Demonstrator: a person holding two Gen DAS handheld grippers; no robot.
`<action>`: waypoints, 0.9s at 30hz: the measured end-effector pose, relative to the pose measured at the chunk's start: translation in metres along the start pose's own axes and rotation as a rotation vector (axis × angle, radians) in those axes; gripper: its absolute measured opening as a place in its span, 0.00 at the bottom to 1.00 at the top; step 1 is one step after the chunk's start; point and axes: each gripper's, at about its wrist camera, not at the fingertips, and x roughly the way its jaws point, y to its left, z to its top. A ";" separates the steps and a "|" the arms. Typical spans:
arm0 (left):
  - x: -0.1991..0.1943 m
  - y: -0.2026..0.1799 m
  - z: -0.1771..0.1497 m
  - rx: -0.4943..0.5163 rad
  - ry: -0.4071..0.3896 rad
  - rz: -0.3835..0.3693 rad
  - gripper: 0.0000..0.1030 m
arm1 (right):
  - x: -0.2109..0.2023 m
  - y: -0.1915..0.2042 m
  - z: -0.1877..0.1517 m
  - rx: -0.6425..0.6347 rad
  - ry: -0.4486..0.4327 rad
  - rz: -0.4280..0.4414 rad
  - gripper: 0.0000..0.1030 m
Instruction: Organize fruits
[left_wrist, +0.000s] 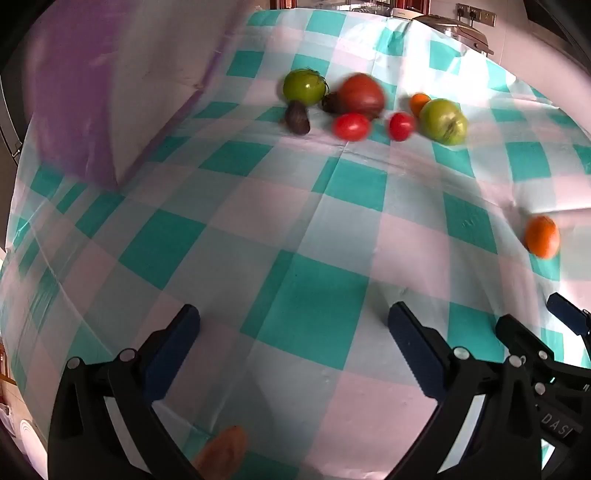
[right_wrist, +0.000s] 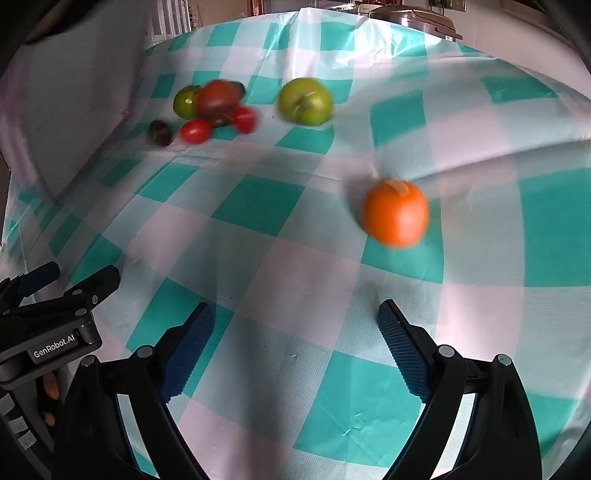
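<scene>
Grippers: the left gripper (left_wrist: 293, 323) and the right gripper (right_wrist: 295, 319) both stand wide open and empty.
Fruits: the cluster (left_wrist: 360, 98) lies far on the checked cloth (left_wrist: 295, 221); one orange fruit (right_wrist: 395, 214) lies apart, ahead of the right gripper.
Progress: seemingly at the start; nothing is sorted yet.

I have both grippers angled down, left gripper (left_wrist: 293, 321) and right gripper (right_wrist: 295, 319) spread wide, empty.

A home kitchen: checked tablecloth (left_wrist: 295, 229), lidded cooking appliance (left_wrist: 458, 29), wall sockets (left_wrist: 476, 14) behind.
</scene>
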 end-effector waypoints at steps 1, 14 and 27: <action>0.000 0.000 0.000 0.000 0.000 0.000 0.99 | 0.000 0.000 0.000 -0.001 0.000 0.000 0.85; 0.001 0.010 0.004 -0.010 0.004 -0.015 0.99 | -0.001 0.004 -0.002 -0.004 -0.003 -0.006 0.85; 0.000 0.000 0.002 -0.003 -0.002 -0.001 0.99 | 0.001 0.000 -0.001 0.000 -0.006 0.001 0.85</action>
